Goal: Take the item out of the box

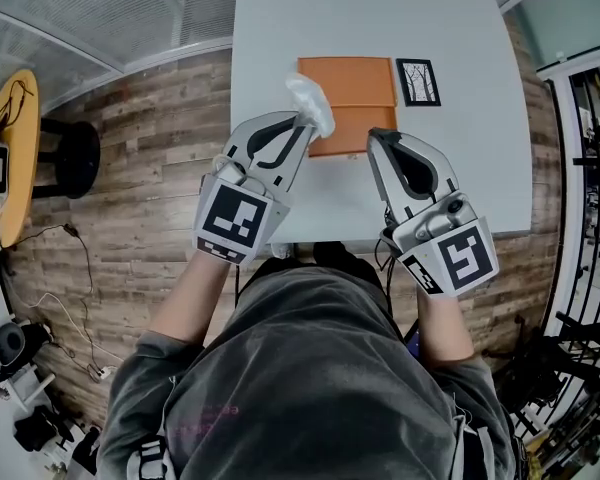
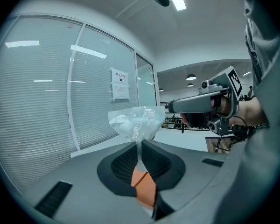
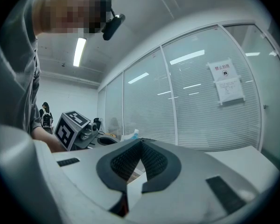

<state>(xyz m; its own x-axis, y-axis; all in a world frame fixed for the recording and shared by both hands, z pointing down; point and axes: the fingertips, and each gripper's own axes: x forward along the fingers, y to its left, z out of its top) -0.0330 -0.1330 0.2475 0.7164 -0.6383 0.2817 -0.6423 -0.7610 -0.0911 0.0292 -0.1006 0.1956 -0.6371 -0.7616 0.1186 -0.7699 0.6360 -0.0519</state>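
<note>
An orange flat box [image 1: 352, 80] lies on the white table [image 1: 280, 28], its lid folded back. My left gripper [image 1: 306, 120] is raised over the box's left side and is shut on the neck of a clear plastic bag [image 1: 311, 102] with a white item inside. In the left gripper view the bag [image 2: 133, 122] bulges above the closed jaws and the orange box [image 2: 143, 185] shows below them. My right gripper [image 1: 377, 134] hangs by the box's front right corner, shut with nothing in it. The right gripper view shows its tips [image 3: 141, 143] touching, and the bag [image 3: 130, 135] beyond.
A small black-framed card with a tree drawing [image 1: 418, 81] lies just right of the box. The table's near edge runs under both grippers. A round yellow side table [image 1: 10, 158] stands far left on the wood floor. Glass walls with blinds [image 2: 46, 97] surround the room.
</note>
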